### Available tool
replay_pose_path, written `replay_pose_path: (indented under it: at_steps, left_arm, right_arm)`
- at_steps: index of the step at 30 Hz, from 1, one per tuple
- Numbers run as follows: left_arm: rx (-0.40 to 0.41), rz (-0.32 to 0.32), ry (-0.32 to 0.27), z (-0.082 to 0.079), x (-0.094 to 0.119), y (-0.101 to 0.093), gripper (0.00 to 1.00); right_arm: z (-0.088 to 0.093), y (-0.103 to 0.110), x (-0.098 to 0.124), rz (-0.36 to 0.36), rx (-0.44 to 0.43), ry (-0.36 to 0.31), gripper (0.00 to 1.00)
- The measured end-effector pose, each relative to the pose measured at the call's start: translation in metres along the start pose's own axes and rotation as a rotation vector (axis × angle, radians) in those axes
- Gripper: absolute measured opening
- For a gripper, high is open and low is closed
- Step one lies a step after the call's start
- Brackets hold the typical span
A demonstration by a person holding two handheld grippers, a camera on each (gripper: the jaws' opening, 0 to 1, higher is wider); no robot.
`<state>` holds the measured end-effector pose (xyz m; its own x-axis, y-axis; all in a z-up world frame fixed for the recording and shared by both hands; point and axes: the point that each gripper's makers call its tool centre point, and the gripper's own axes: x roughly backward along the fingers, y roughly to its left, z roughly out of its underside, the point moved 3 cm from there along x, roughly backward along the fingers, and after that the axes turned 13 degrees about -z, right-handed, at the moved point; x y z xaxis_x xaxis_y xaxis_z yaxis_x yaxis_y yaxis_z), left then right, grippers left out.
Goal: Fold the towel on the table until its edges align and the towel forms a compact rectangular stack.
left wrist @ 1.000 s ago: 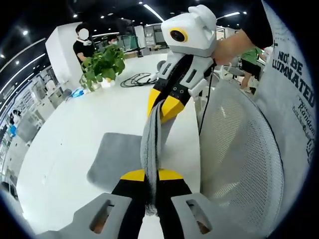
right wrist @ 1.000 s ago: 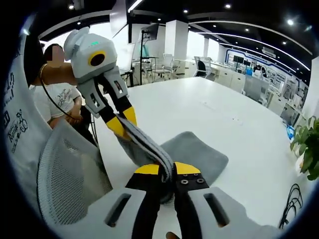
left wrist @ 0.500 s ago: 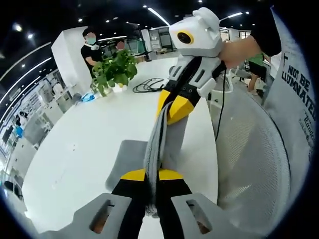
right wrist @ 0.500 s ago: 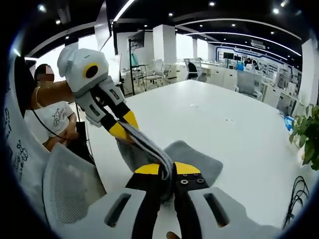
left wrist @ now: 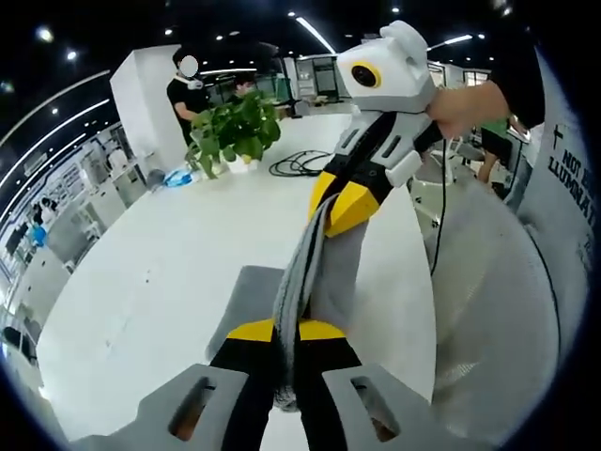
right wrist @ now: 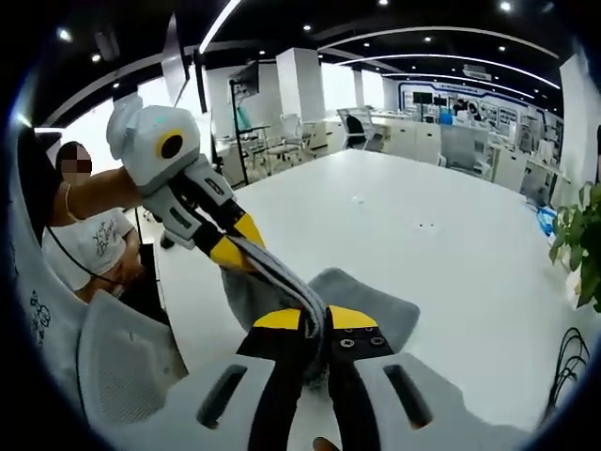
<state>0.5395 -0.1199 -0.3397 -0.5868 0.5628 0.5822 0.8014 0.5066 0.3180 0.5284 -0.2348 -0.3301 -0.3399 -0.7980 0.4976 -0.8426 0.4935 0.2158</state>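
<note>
One grey towel [left wrist: 310, 272], two grippers. The left gripper [left wrist: 285, 331] and right gripper [right wrist: 314, 318] each clamp a towel edge, the cloth stretched between them at frame centre, its lower part on the white table [left wrist: 169, 254]. Since a second ago the plant [left wrist: 235, 132] sits further right. The tabletop lies open at left.

Each tool is built from a grey moulded base with oval cut-outs, black jaw arms and yellow tips: the left tool [left wrist: 286, 331], the right tool [right wrist: 315, 319]. Small screws are seen on the right tool's black jaw. A white rounded housing tops each tool, and a black cable is trailed behind the right one. A white printed garment is worn.
</note>
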Motion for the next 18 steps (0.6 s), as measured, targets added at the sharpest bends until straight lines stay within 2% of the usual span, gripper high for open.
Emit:
replay_pose_path:
  at_steps: [12,18]
  left_arm:
    - [0.016,0.000,0.027,0.011,-0.029,0.021,0.06]
    - [0.033,0.004,0.026,0.010,-0.029,0.021,0.06]
  right_arm:
    - [-0.003,-0.027,-0.017,-0.003,-0.039,0.006,0.05]
    - [-0.004,-0.029,-0.019,-0.010,-0.041,-0.002,0.05]
